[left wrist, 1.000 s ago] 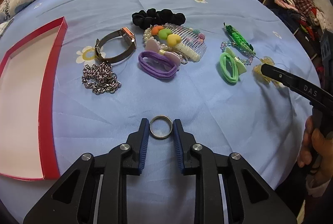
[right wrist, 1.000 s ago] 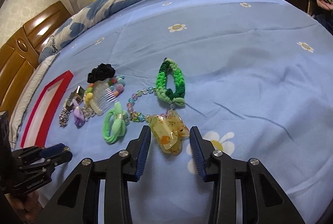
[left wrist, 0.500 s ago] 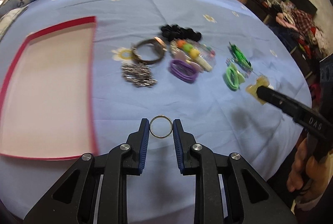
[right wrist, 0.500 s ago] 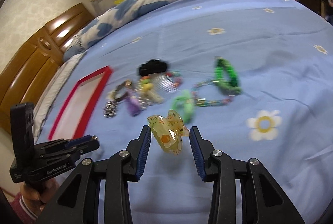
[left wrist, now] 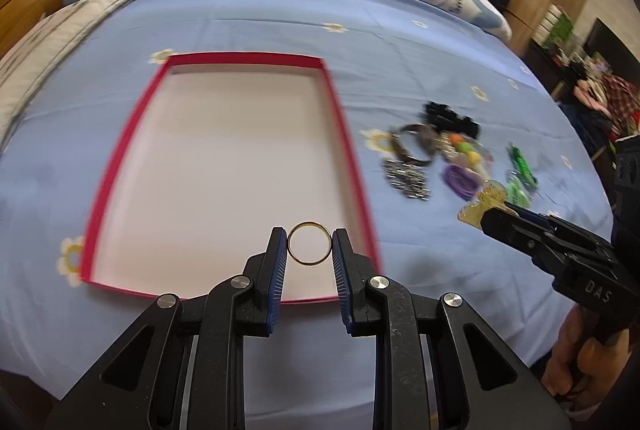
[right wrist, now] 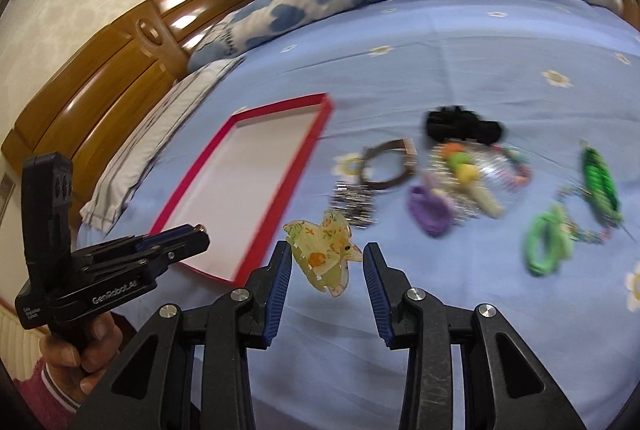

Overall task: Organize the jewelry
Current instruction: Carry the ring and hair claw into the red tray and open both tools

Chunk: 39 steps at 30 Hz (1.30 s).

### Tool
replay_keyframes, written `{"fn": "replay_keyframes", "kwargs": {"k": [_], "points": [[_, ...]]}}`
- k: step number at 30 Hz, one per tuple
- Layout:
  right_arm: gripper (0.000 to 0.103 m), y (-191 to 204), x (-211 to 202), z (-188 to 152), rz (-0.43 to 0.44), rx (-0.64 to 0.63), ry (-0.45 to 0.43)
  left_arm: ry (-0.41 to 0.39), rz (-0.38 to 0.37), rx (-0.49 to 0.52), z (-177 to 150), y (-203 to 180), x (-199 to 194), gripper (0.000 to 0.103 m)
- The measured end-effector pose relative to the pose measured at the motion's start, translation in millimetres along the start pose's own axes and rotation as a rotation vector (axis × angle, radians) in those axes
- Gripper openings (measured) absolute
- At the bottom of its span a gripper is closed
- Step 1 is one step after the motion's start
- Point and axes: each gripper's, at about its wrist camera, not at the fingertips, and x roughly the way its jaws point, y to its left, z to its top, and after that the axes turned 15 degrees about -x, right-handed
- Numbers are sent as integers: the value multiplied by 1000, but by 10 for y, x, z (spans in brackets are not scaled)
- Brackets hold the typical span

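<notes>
My left gripper [left wrist: 310,250] is shut on a thin gold ring [left wrist: 310,234] and holds it above the near right part of a red-rimmed white tray [left wrist: 344,134]. My right gripper [right wrist: 326,264] is shut on a translucent yellow hair claw [right wrist: 324,262], held above the blue bedsheet just right of the tray [right wrist: 304,166]. In the left wrist view the right gripper [left wrist: 486,216] comes in from the right with the claw [left wrist: 482,204]. In the right wrist view the left gripper [right wrist: 200,238] sits over the tray's near corner.
More pieces lie on the sheet right of the tray: a chain [right wrist: 352,204], a brown bracelet [right wrist: 386,166], a black scrunchie [right wrist: 460,124], a purple hair tie [right wrist: 430,210], a comb with beads [right wrist: 476,174], green hair ties [right wrist: 548,244]. A pillow and wooden headboard are behind.
Both grippers have lifted their pieces off the sheet and moved left. The ring is now over the tray; the claw is now close to the tray's right edge.
</notes>
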Motion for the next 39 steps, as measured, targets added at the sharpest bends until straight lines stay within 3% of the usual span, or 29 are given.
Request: {"fn": "replay_keyframes", "kwargs": {"k": [9, 16, 29, 39], "points": [[37, 524, 496, 303, 88, -103, 37, -32, 68, -77, 234, 529, -2, 21], [37, 799, 949, 380, 125, -165, 112, -1, 109, -106, 317, 785, 156, 21], [38, 881, 1383, 430, 154, -244, 254, 85, 167, -104, 317, 892, 446, 21], [39, 858, 1406, 458, 172, -246, 271, 88, 193, -79, 320, 845, 465, 23]]}}
